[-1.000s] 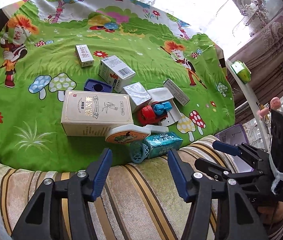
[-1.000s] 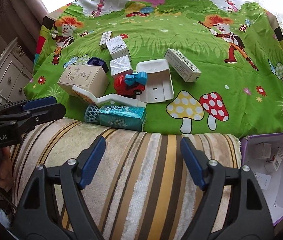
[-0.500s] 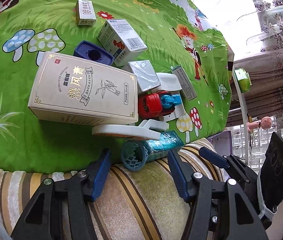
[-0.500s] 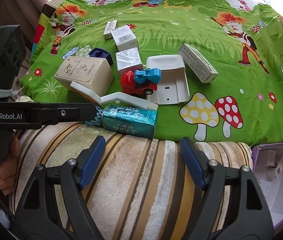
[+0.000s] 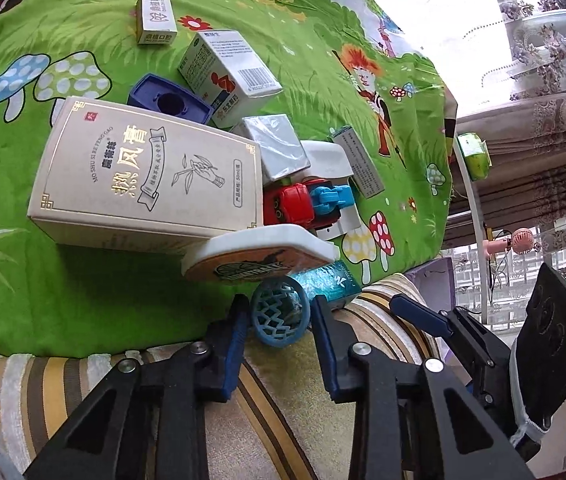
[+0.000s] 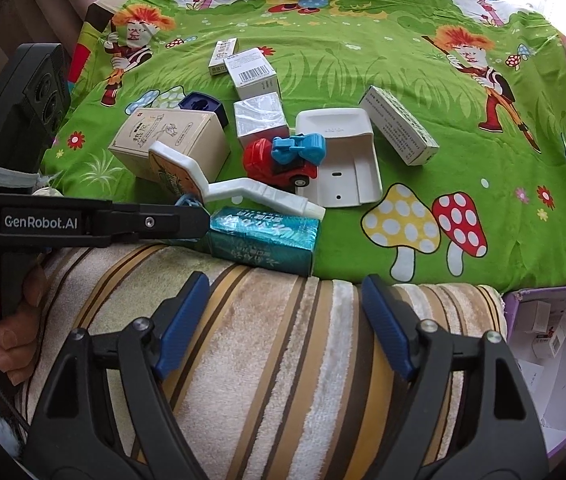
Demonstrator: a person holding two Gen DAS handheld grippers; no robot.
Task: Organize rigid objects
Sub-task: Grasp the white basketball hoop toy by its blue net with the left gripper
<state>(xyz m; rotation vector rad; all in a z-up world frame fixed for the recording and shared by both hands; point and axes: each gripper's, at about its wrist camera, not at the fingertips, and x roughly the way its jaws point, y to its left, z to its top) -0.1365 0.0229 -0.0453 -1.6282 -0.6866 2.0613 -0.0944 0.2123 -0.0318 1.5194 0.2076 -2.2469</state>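
1. The left tool sits low over the striped blanket, its fingers spread to either side of the blue lattice cup. The jaws flank the cup, and I cannot tell whether either pad touches it yet.
2. The cup lies on its side at the seam where the blanket meets the green cartoon sheet. Its open mouth faces the left camera, and its long axis runs away from that tool toward the teal box, which it touches or nearly touches.
3. The right tool hovers over the blanket with its fingers wide apart and nothing between them, well short of the objects.
4. Risks, as I judge them: the cup is round and on its side, so an off-centre squeeze may roll or pop it out. The white brush-like piece overhangs the cup and rests on the teal box; lifting the cup could drag or tip it.
5. Farther back, the big beige carton props that white piece, so a knock might shift it too.
6. Beyond stand the red and blue toy truck and several small cartons, clear of this grasp.
7. A purple bin lies at the right edge, probably the destination.
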